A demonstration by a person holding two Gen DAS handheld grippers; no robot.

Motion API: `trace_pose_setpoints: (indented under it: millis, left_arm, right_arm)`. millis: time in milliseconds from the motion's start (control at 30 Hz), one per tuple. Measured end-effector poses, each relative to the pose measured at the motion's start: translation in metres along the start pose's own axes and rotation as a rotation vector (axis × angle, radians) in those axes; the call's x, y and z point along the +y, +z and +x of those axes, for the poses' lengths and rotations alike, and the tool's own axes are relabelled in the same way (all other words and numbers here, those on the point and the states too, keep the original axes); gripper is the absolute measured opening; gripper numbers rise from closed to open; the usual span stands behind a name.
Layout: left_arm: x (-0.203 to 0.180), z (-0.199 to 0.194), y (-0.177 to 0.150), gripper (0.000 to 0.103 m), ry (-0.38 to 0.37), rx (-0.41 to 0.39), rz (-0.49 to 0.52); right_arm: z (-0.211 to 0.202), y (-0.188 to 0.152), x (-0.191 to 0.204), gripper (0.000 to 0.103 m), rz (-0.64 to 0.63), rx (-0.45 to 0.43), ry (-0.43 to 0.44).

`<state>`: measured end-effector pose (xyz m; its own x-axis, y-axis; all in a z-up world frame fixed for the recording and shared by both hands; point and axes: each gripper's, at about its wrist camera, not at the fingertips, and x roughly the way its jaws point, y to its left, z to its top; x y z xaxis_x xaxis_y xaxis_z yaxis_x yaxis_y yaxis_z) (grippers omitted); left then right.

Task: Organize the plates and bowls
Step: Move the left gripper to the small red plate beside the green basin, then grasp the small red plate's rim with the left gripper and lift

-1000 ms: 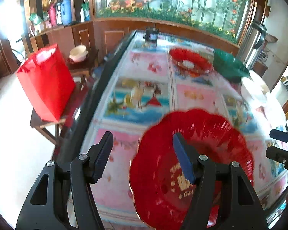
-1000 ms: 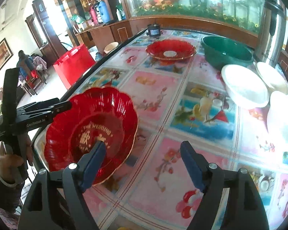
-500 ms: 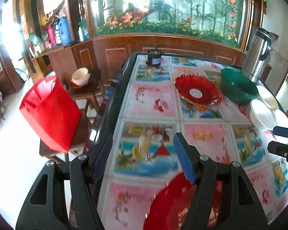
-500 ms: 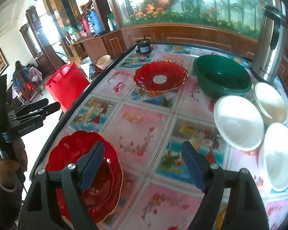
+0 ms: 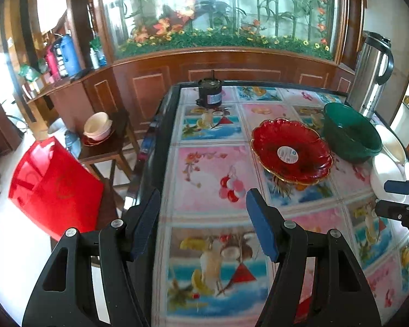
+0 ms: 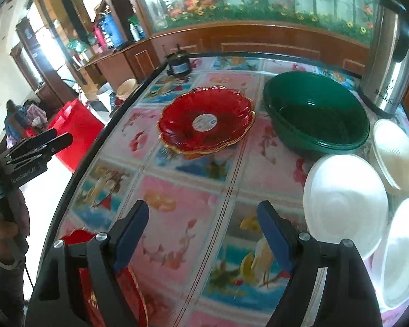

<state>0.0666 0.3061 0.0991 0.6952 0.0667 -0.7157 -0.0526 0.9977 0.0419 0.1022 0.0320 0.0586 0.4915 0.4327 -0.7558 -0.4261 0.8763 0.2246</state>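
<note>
A long counter [image 6: 177,218] covered with a glossy cloth of fruit and flower pictures fills both views. At the far left, past its edge, a red bag [image 5: 54,188] stands on the floor. The left gripper [image 5: 203,224] hangs over the counter's left edge, jaws apart and empty. A red scalloped plate [image 6: 101,286] lies near the front left corner, partly hidden behind the right gripper [image 6: 203,234], whose jaws also stand apart with nothing between them. Farther back sits a second red plate [image 6: 207,120] with a round sticker, then a green bowl [image 6: 316,114] just beside it. Three white plates [image 6: 343,204] cluster along the right edge.
</note>
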Motion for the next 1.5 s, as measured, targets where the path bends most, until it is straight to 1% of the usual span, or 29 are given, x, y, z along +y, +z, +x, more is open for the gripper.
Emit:
trace_pose_setpoints:
  millis: [167,333,600,767,933,1000,1033,1133,1267,1300,1367,1433,1500]
  left_arm:
    - [-0.003,0.022,0.009,0.067,-0.018,0.016,0.005]
    - [-0.008,0.037,0.017,0.067,-0.026,0.011,0.018]
    - [-0.007,0.066,0.035,0.067,-0.063,0.041,0.0]
    - [-0.012,0.089,0.045,0.067,-0.107,0.082,-0.021]
    - [-0.026,0.112,0.052,0.067,-0.129,0.12,-0.007]
    - [-0.031,0.122,0.053,0.067,-0.164,0.145,-0.002]
    - [-0.033,0.126,0.053,0.067,-0.17,0.155,-0.003]
    - [-0.035,0.135,0.056,0.067,-0.159,0.166,-0.018]
    - [-0.038,0.146,0.058,0.067,-0.184,0.201,-0.025]
    - [-0.039,0.15,0.058,0.067,-0.196,0.221,-0.023]
    - [-0.04,0.154,0.057,0.067,-0.202,0.242,-0.023]
    - [-0.04,0.157,0.058,0.067,-0.197,0.25,-0.019]
    - [-0.04,0.157,0.059,0.067,-0.195,0.247,-0.023]
  right_arm:
    - [0.012,0.011,-0.01,0.082,0.019,0.008,-0.011]
    - [0.024,0.02,-0.016,0.082,0.029,0.022,-0.013]
    - [0.042,0.036,-0.025,0.082,0.054,0.028,-0.012]
    - [0.054,0.046,-0.034,0.082,0.096,0.025,-0.008]
    - [0.07,0.058,-0.039,0.082,0.115,0.036,-0.012]
    - [0.076,0.061,-0.039,0.082,0.11,0.04,-0.018]
    - [0.08,0.063,-0.04,0.082,0.108,0.046,-0.024]
    - [0.085,0.067,-0.044,0.081,0.11,0.042,-0.023]
    - [0.091,0.074,-0.047,0.081,0.102,0.043,-0.033]
    - [0.092,0.075,-0.047,0.079,0.095,0.043,-0.037]
    - [0.094,0.077,-0.047,0.071,0.088,0.046,-0.034]
    - [0.097,0.078,-0.047,0.057,0.094,0.057,-0.017]
    - [0.102,0.078,-0.046,0.053,0.092,0.067,-0.012]
